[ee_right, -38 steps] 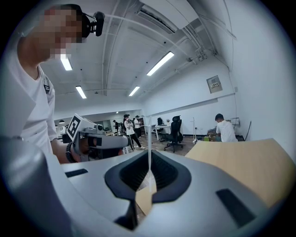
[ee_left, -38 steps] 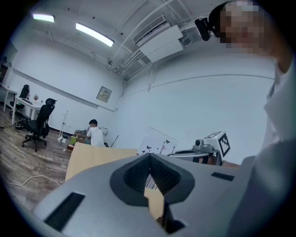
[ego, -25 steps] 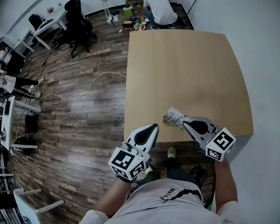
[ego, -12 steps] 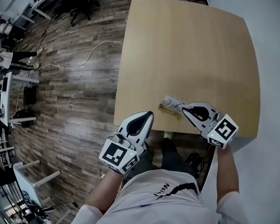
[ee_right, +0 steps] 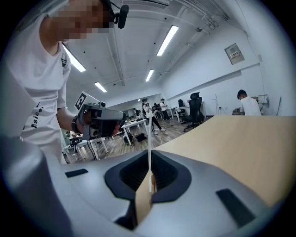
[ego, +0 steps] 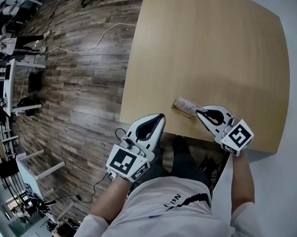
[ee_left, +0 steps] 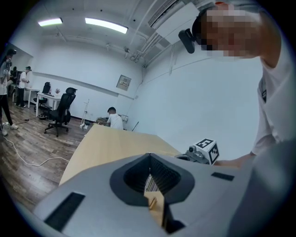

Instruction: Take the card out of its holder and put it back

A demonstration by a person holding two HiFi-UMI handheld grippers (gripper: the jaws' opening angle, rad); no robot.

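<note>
A wood-plank floor [ego: 76, 89] spreads out to the left of the worktop [ego: 204, 49], a broad pale wooden slab with rounded corners whose bare top fills most of the head view. A white cable [ego: 100, 41] snakes over the boards beyond the worktop's left edge. The left gripper view shows a black office chair [ee_left: 60, 109] and desks well away from the worktop's far left side, and a person in a white top [ee_left: 114, 119] low down just past its far end. At the worktop's near edge stands the person holding the tools, in a white shirt [ego: 179, 209]. The left hand-held gripper [ego: 160, 118] hangs just off the worktop's near-left corner, over the floor. Its jaws are drawn together with nothing between them, and its marker cube [ego: 125, 163] sits toward the person. The right hand-held gripper [ego: 199, 111] reaches over the near edge onto the worktop, its own cube [ego: 238, 137] trailing back past that edge. Its jaws are pinched narrow on the card [ego: 184, 105], which the right gripper view shows as a thin white sheet standing edge-on from between them. The card is small, pale and printed. It sits low over the worktop close to the near edge, with its right end at the jaw tips and its left end pointing toward the near-left corner. Whether it touches the wood, and where the holder ends and the card begins, cannot be made out.
</note>
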